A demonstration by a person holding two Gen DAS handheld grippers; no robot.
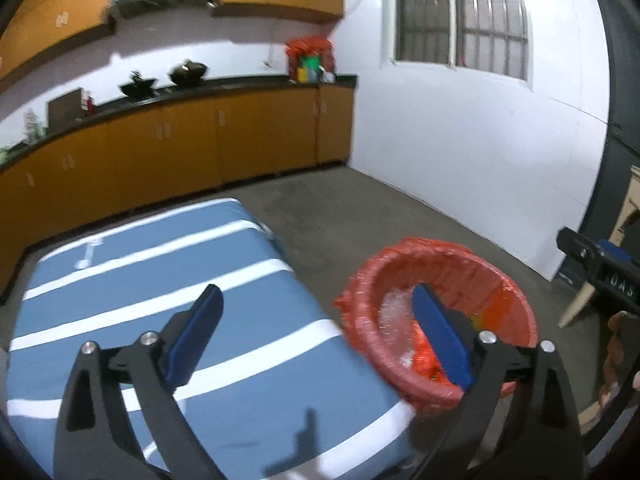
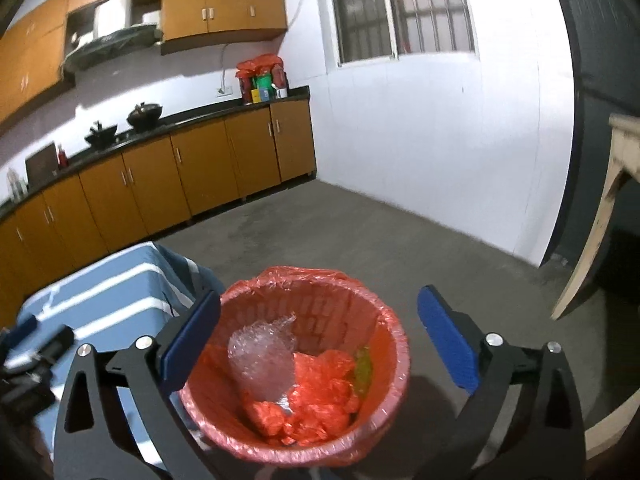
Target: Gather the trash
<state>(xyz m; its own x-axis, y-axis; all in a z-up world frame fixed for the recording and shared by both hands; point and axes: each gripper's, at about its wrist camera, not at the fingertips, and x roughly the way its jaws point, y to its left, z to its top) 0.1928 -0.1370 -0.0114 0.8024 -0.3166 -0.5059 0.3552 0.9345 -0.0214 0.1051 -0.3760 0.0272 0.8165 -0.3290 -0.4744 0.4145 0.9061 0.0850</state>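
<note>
Left wrist view, left to right: one table [image 1: 120, 264] under a blue cloth with white stripes, one small white item [image 1: 86, 258] lying on it near the far end, too blurred to identify. Left claw [image 1: 316, 340] was spread wide, nothing between its two blue pads [image 1: 196, 332]; left pad over the table, right pad over the bin. One trash bin [image 1: 400, 368] with a red liner stood just beside the table's right edge. Far right edge: right claw body and part of a hand [image 1: 618, 352].

Right wrist view, left to right: table corner, then right claw [image 2: 320, 340] also spread wide and empty, the bin [image 2: 384, 376] sitting between and below its two pads. Inside the bin: one crumpled clear plastic wrap [image 2: 260, 356], crumpled red plastic [image 2: 316, 396] bunched at the bottom, one yellow-green scrap [image 2: 364, 368] against the right wall. Two dark woks [image 2: 124, 122] on the kitchen counter behind.
</note>
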